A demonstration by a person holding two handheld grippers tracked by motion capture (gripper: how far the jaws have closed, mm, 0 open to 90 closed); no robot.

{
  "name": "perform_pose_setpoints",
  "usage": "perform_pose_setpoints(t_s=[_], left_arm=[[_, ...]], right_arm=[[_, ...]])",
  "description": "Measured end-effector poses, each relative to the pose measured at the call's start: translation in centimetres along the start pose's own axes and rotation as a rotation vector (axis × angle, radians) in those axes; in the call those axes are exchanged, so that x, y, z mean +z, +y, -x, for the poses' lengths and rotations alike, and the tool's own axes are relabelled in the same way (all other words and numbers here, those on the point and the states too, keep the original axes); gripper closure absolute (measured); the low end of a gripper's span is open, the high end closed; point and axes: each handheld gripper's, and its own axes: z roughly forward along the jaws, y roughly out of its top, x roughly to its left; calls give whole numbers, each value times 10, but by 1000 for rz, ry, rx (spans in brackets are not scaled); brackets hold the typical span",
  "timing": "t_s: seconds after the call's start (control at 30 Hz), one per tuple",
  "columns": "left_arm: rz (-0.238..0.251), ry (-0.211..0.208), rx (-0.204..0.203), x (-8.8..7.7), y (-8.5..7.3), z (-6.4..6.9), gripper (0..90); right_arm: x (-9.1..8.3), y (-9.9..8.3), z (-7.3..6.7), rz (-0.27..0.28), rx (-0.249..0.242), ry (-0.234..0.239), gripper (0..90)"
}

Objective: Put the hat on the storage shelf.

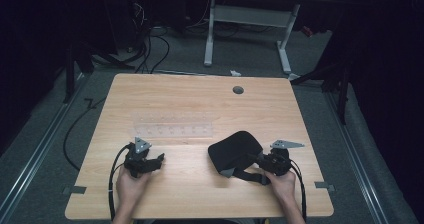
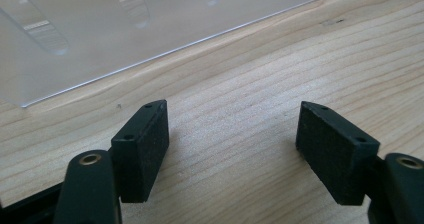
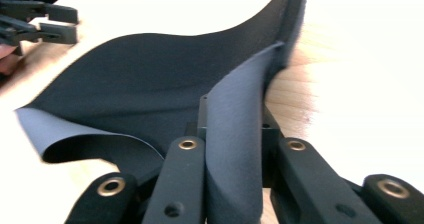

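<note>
Black and pliable, the mat (image 1: 235,150) lies on the pale wooden worktop (image 1: 200,104) at about 4 o'clock from its centre in the high view, its near edge lifted by the right hand-held gripper (image 1: 261,165), which sits at the mat's 4 o'clock. The left hand-held gripper (image 1: 150,160) rests at roughly 8 o'clock on the worktop, well apart from the mat, with a clear plastic sheet (image 1: 172,126) just beyond it at 12 o'clock

From the left gripper view, the jaws stand wide with bare wood between them, and the clear sheet's edge runs across at 11 o'clock

From the right gripper view, the jaws are clamped on a fold of the mat's edge, grey underside showing, the sheet curling away toward 10 o'clock
</note>
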Motion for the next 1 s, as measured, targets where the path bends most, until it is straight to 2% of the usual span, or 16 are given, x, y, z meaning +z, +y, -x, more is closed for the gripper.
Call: perform_pose_setpoints(t_s=[0.3,0.57,0.73,1.0], left_arm=[[1,0,-1,0,0,0,297],[-6,-11,2,0,0,1,300],[-14,-26,12,-1,-1,1,293],[-16,-26,12,0,-1,3,271]], right_arm=[[-7,2,-8,21,-16,19,858],[-10,6,-16,13,-47,26,861],[-14,6,-18,24,-51,31,861],[-23,11,-26,33,-48,37,861]])
